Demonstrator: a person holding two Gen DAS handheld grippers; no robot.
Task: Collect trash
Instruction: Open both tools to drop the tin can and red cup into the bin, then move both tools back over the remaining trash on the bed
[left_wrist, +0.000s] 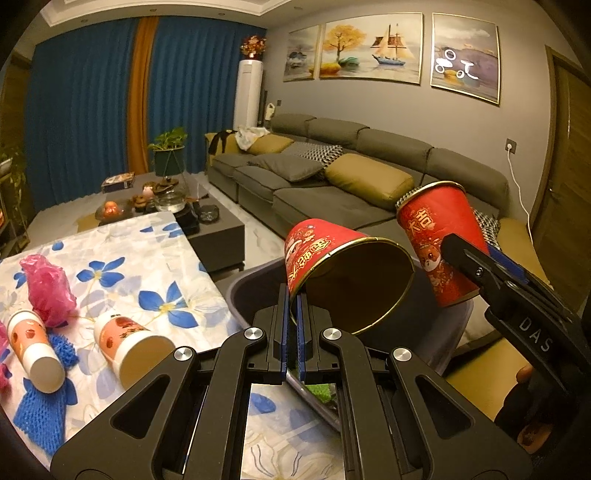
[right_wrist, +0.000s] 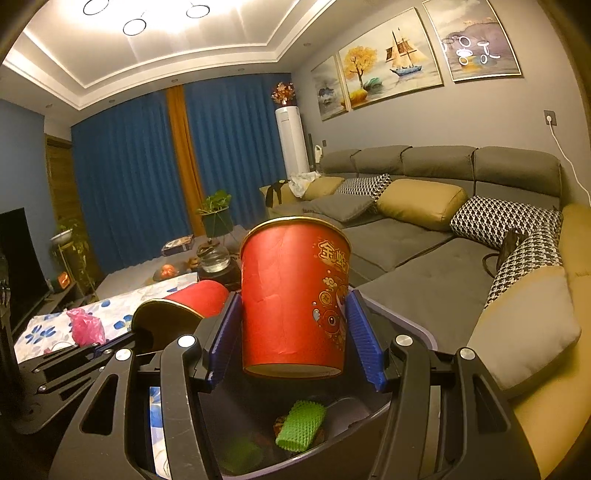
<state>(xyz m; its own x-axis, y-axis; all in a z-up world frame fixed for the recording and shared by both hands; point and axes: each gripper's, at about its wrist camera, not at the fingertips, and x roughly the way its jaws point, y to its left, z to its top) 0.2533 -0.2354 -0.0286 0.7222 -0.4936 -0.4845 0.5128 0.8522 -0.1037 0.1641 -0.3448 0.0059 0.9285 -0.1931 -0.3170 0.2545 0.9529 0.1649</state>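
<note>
Left gripper clamped tight on the rim of a tipped red cup, mouth toward the lens, over the grey bin; right gripper half-wide, blue pads pressing an upright red cup above the same bin. Only the right wrist view looks into the bin: green foam netting at the bottom. Only the left view shows the floral table: two white-and-orange cups, pink bag, blue netting.
</note>
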